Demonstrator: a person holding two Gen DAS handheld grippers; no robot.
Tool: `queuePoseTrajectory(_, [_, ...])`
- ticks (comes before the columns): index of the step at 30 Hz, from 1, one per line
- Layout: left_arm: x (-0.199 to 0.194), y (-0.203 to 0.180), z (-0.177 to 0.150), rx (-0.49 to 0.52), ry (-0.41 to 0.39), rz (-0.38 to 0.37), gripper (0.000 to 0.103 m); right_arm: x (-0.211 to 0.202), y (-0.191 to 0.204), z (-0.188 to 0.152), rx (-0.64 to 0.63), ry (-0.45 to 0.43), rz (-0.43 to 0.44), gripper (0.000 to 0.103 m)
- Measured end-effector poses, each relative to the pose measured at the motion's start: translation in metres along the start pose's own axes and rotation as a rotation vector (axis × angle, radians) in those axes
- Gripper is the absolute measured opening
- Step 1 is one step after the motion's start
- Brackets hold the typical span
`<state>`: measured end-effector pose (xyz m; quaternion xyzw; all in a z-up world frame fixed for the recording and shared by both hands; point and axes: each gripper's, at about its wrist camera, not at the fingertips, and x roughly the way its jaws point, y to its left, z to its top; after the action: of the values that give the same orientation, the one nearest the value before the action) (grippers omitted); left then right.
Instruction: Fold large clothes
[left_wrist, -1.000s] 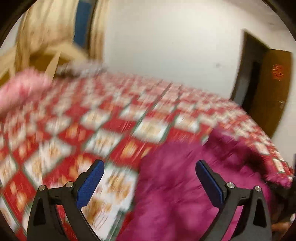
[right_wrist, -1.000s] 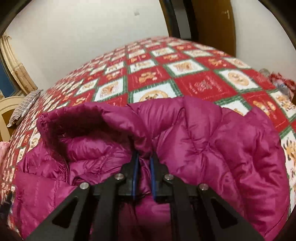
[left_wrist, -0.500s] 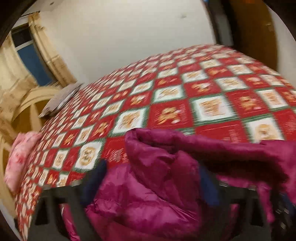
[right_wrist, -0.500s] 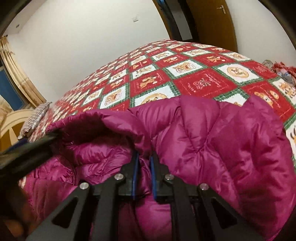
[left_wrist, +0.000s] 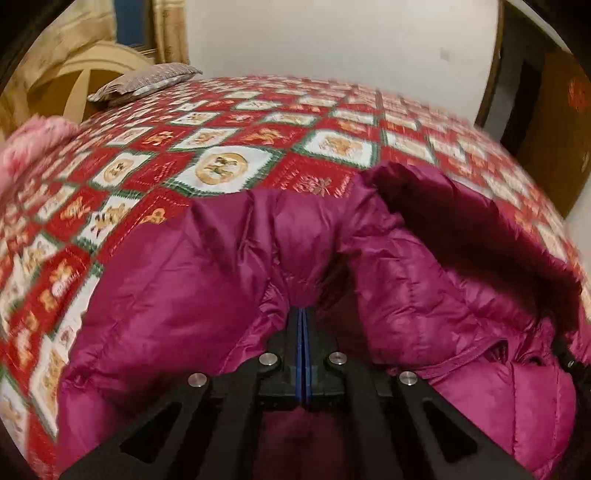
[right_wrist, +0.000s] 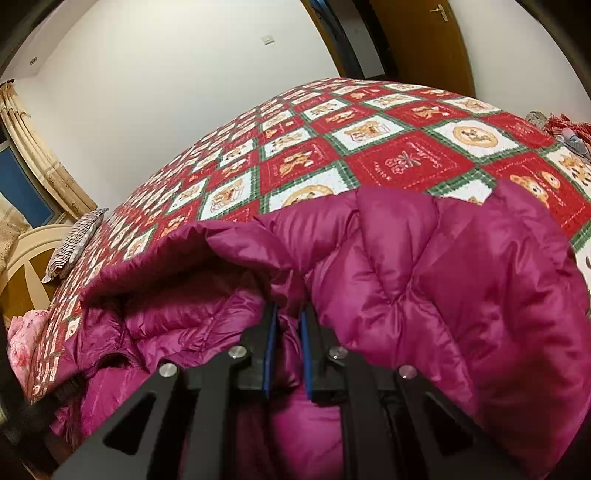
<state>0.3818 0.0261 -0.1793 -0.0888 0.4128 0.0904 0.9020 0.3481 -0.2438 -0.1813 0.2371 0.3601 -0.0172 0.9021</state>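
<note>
On the bed (right_wrist: 406, 162), with its red and white quilt of little pictures, lies a big puffy magenta down jacket (right_wrist: 424, 280), bunched up at the near edge. Both grippers have hold of it. Seen from the left wrist, the left gripper (left_wrist: 302, 314) has its blue fingers (left_wrist: 298, 347) squeezed tight together on a thin pinch of the jacket (left_wrist: 184, 277) cloth. Seen from the right wrist, the right gripper (right_wrist: 288, 317) has its fingers (right_wrist: 270, 332) clamped on a fatter fold, so a small gap shows between them, stuffed with cloth.

I think the step now is to lift and spread the jacket flat so it can be folded. To do it well, both grips should stay firm, since the shiny cloth looks slippery. Pull the two hands apart gently until the cloth is smooth, keep them level, and lay it down on the open part of the quilt. A grey striped pillow (right_wrist: 74, 247) and a pink fluffy blanket (left_wrist: 33, 136) sit far off by the headboard, out of the way
</note>
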Motion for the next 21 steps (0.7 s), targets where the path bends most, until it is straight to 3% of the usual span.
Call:
queuePoseTrajectory(4, [0.002,-0.011,0.000,0.032,-0.007,0.041,0.001,0.000,0.000,0.000,0.002,0.006,0.000,0.013])
queuePoseTrajectory(7, [0.001,-0.008,-0.001,0.017,-0.009,0.023,0.001,-0.005,0.001,0.007,0.014,0.059,-0.010,0.016])
queuePoseTrajectory(8, [0.001,-0.006,-0.001,0.008,-0.010,0.013,0.001,-0.015,0.001,0.010,0.023,0.040,-0.023,0.019])
queuePoseTrajectory(11, [0.001,-0.003,0.000,0.007,-0.012,0.011,0.001,-0.057,0.007,0.028,0.041,-0.125,-0.038,0.024])
queuePoseTrajectory(13, [0.001,-0.004,0.001,0.018,-0.011,0.022,0.001,-0.058,0.019,0.048,0.044,-0.135,-0.007,0.024])
queuePoseTrajectory(17, [0.001,0.002,0.003,-0.003,-0.003,-0.015,0.000,-0.012,0.054,0.073,-0.023,-0.011,-0.028,0.024])
queuePoseTrajectory(21, [-0.018,0.025,0.008,-0.017,0.061,-0.156,0.000,0.046,0.065,0.041,-0.117,0.292,-0.032,0.026])
